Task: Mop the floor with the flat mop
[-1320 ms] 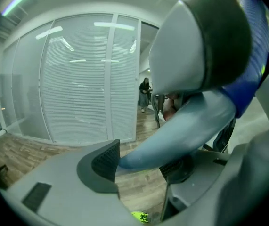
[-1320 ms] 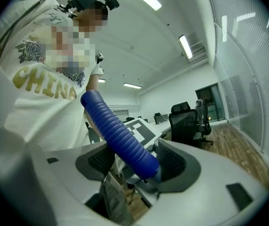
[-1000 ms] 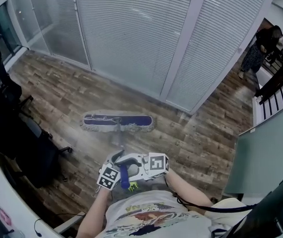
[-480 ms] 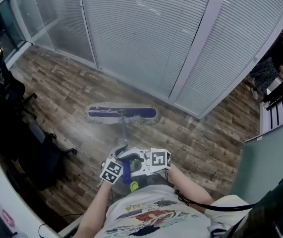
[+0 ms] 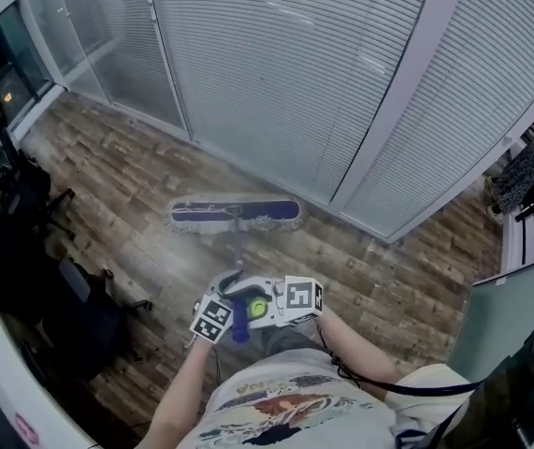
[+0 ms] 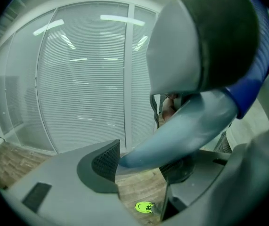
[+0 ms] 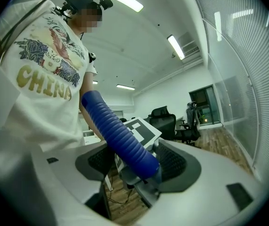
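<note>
The jaws of the right gripper (image 7: pixel 139 163) are closed on the blue grip (image 7: pixel 119 134) of the mop handle, and the grey shaft (image 6: pixel 191 122) is clamped by the left gripper (image 6: pixel 140 160). The mop head (image 5: pixel 236 215) is laid flat on the wooden floor (image 5: pixel 126 181), near the blind-covered glass wall (image 5: pixel 276 73).

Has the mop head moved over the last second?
Yes. The mop head has slid forward, closer to the foot of the glass partition.

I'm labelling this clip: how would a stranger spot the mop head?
Find the wall of white slatted blinds; wood-plank floor runs along its foot. There lies the flat blue mop head, long, pale-fringed, the only thing on a grey pole.
</note>
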A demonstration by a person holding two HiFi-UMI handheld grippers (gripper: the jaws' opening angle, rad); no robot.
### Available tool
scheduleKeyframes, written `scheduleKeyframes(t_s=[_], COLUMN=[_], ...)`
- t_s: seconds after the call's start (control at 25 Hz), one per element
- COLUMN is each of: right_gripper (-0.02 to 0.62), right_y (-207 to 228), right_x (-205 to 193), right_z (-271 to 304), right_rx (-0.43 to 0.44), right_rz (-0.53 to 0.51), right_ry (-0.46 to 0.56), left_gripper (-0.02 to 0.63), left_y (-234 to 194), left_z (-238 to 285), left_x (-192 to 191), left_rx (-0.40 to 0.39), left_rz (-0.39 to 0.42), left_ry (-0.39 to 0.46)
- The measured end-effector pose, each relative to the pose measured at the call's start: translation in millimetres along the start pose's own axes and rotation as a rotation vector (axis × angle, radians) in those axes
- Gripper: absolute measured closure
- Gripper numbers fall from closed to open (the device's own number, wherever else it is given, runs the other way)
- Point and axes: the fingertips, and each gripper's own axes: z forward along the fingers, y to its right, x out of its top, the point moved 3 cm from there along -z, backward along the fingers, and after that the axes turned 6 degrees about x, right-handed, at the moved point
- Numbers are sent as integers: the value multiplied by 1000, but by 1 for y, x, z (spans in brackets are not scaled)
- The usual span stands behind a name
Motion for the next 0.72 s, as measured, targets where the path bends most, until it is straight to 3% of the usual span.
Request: scheduleKeyframes(t_s=[0.32, 0.72], right_gripper=[325, 325], right_y=[67, 45], right_x=[4, -4], right_z=[-19, -23], right_rx=[13, 7], right_rz=[6, 20], right_ry=[-36, -93], left_gripper=[397, 397], left_y=[-58, -35], left_z=[39, 37], left_x=[13, 9], left_rx=[14, 23], left_rz=[10, 11], left_ry=[-9, -11])
